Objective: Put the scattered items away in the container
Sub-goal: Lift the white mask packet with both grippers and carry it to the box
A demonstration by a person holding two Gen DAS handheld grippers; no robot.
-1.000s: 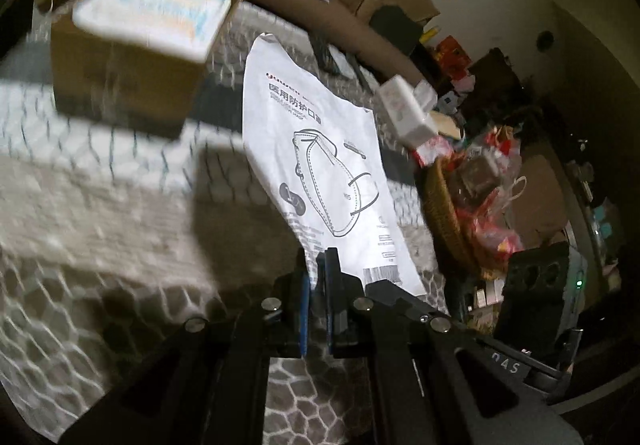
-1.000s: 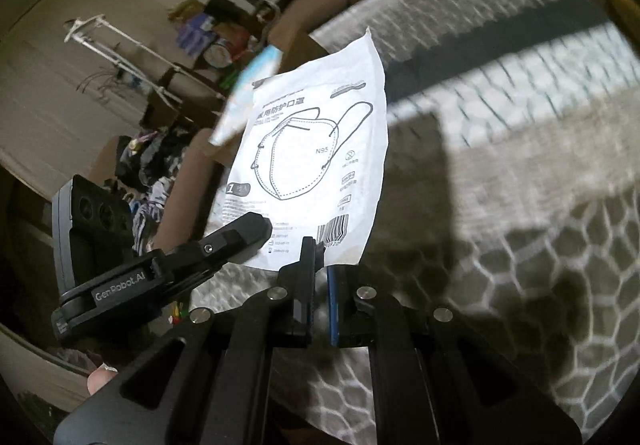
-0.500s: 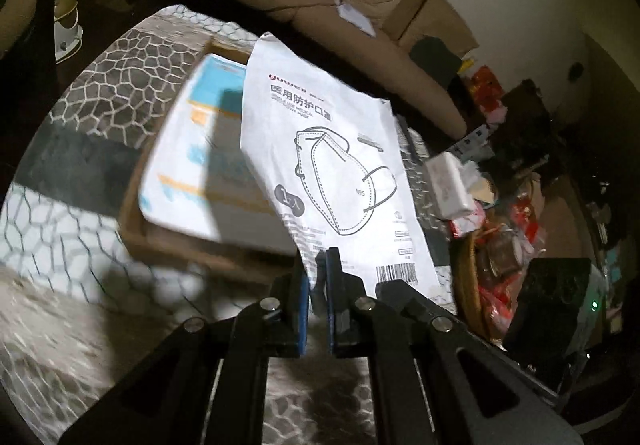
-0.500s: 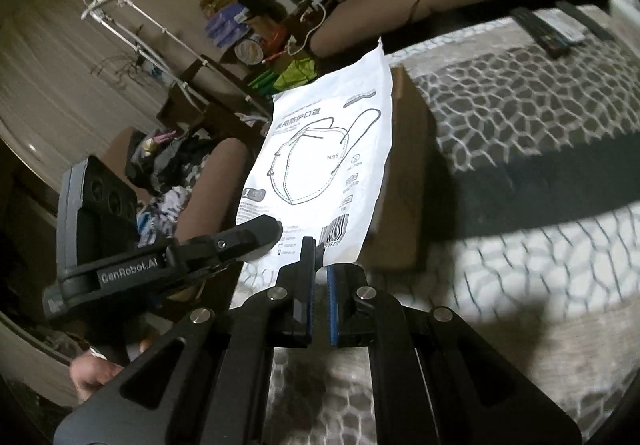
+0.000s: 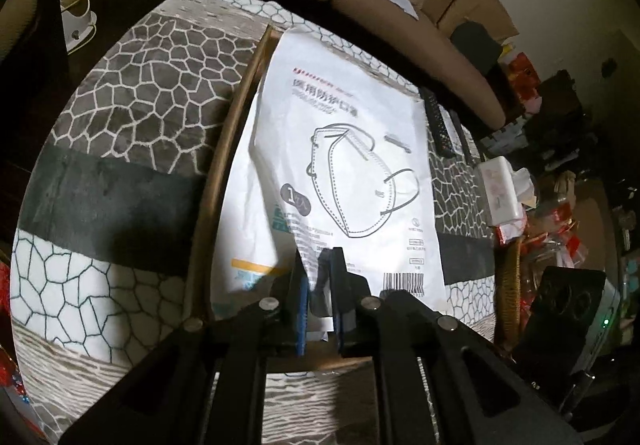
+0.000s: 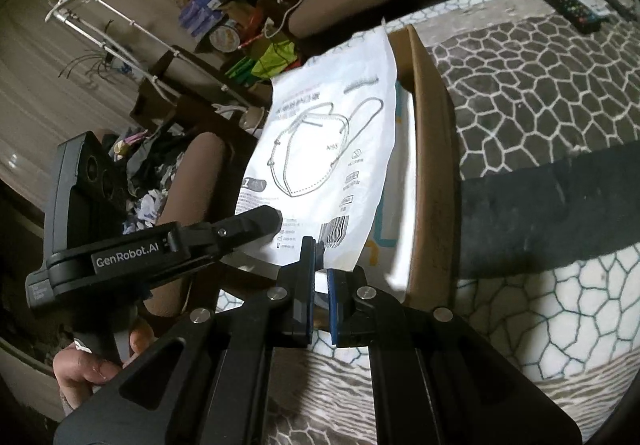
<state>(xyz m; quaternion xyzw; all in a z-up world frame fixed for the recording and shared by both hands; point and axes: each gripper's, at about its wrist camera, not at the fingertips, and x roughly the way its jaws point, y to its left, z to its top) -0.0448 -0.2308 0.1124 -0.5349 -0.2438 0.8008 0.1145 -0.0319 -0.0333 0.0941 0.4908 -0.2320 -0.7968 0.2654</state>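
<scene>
Crinkled white mask packet (image 5: 352,173), cardboard box (image 5: 224,149)

The white mask packet (image 5: 352,173) is hanging over the open cardboard box (image 5: 224,165), blocking entry from above; patterned blanket (image 5: 132,93) beside it is lying open.

The left claw (image 5: 319,277) is angled steeply downward, its two blue-padded fingers (image 5: 303,285) set close together with only a thin gap between them; its jaws have just been opening slightly, with a sheet's lower edge between them. The right claw (image 6: 320,265) is tilted downward too, its jaws pressed almost together on that sheet's bottom edge. In the right wrist view, the left claw's handle is gripped from below by a bare hand (image 6: 90,361).
</scene>
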